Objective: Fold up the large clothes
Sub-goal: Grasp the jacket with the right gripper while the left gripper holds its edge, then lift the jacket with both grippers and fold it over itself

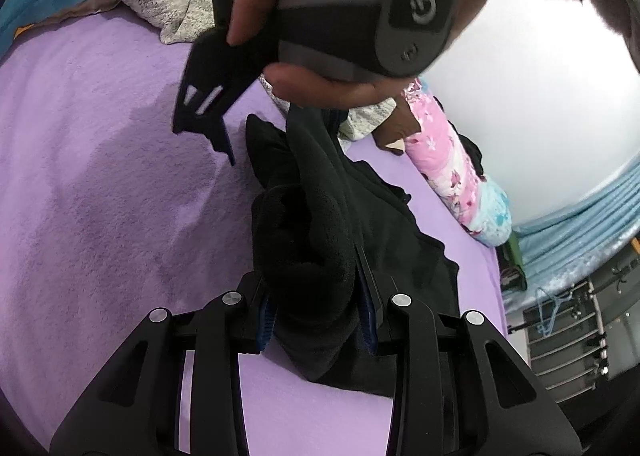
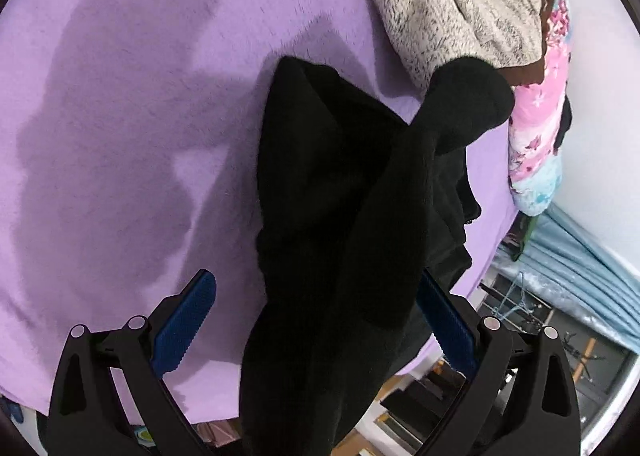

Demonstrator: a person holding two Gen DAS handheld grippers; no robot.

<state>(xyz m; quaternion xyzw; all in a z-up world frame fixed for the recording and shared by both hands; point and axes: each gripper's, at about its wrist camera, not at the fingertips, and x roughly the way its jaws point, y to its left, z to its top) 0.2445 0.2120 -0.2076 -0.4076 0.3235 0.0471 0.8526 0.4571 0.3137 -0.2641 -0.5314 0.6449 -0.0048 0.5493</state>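
A black fleece garment point(image 1: 352, 216) lies bunched on the purple bed sheet point(image 1: 100, 176). My left gripper point(image 1: 312, 280) is shut on a thick fold of it, with the blue pads pressing from both sides. A hand holds my right gripper above the garment in the left wrist view, where one of its fingers point(image 1: 204, 104) shows. In the right wrist view the black garment point(image 2: 328, 196) hangs between the jaws of my right gripper point(image 2: 316, 284). These jaws stand wide apart, and the left pad point(image 2: 184, 320) is clear of the cloth.
A speckled grey-white fleece garment point(image 2: 448, 4) lies heaped at the far side of the bed, beside a pink floral roll of bedding point(image 2: 536, 116). Past the bed's right edge are a light blue curtain point(image 1: 580, 224) and a metal rack with a hanger point(image 1: 560, 320).
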